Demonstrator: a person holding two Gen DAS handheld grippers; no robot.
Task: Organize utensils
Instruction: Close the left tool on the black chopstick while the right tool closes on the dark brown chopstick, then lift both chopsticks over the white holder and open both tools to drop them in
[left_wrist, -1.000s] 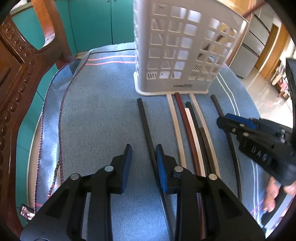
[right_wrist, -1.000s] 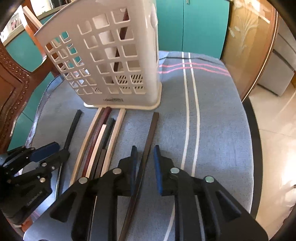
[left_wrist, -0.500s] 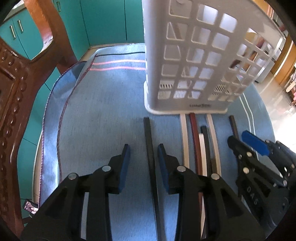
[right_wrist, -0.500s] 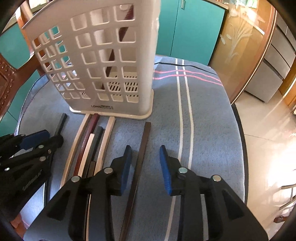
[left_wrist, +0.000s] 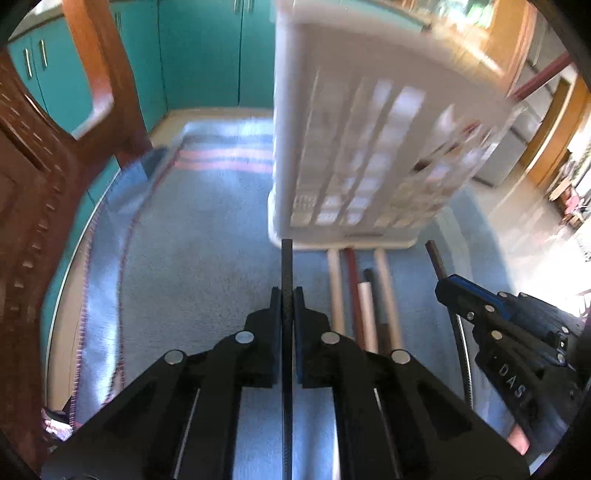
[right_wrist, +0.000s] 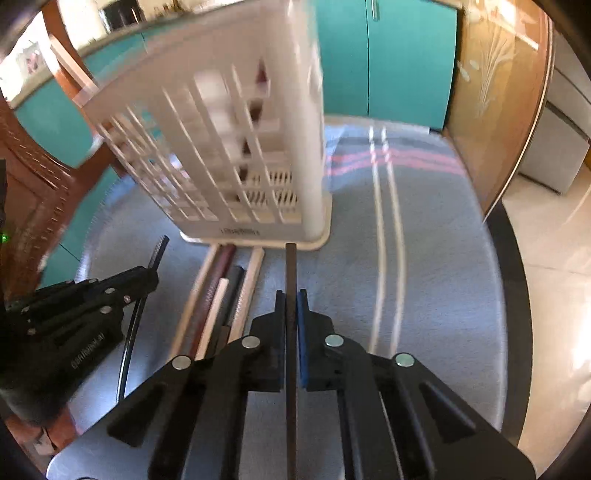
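Far left of the left tool (left_wrist: 287, 295) stands a carved wooden chair (left_wrist: 33, 192), with teal cabinets (left_wrist: 199, 51) behind it, and the blue striped cloth (left_wrist: 192, 266) covering the worktop spreads out under and ahead of the tool. The left tool's jaws have just closed and now pinch a black stick (left_wrist: 287, 266), which runs straight forward between the pads and ends just short of the base of the white basket (left_wrist: 369, 147) standing ahead and slightly to its right. To the right of this tool a bundle of loose sticks (left_wrist: 360, 295), pale, dark red and black, lies side by side on the cloth, their far ends close to the basket's base. Beyond them sits the right tool (right_wrist: 291, 295), whose jaws have also just closed and grip a dark brown stick (right_wrist: 291, 269) that points ahead to the basket's front edge. Seen from the right tool, the bundle lies to its left and the left tool further left again, while the basket, with a dark red stick upright inside it, is ahead and to the left. To the right of this tool the cloth shows two pale stripes (right_wrist: 384, 236), then the worktop's dark rim (right_wrist: 513, 295) and a tiled floor (right_wrist: 554, 258). Both views are blurred, mostly around the basket.
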